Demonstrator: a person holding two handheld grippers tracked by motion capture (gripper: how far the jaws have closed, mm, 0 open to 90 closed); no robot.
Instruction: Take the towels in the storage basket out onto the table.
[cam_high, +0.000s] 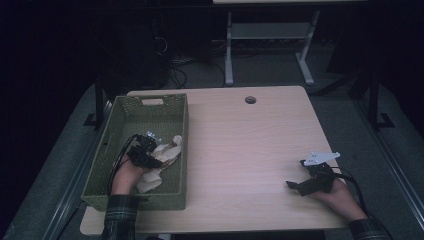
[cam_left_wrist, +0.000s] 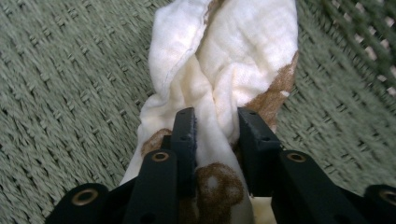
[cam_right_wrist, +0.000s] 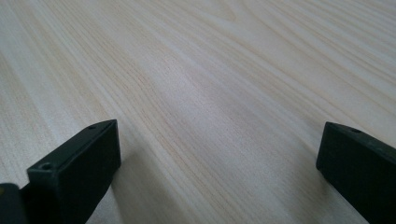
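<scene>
Clamped by the left gripper on a bunched fold of the white cloth with brown patches, pads pressed into the fabric on both sides. Lay crumpled inside the green woven basket toward its right wall, at the left of the pale wooden surface, with the hand reaching down into it. Rested well apart at the near right of that surface, the right gripper, jaws spread wide over bare wood with nothing between.
</scene>
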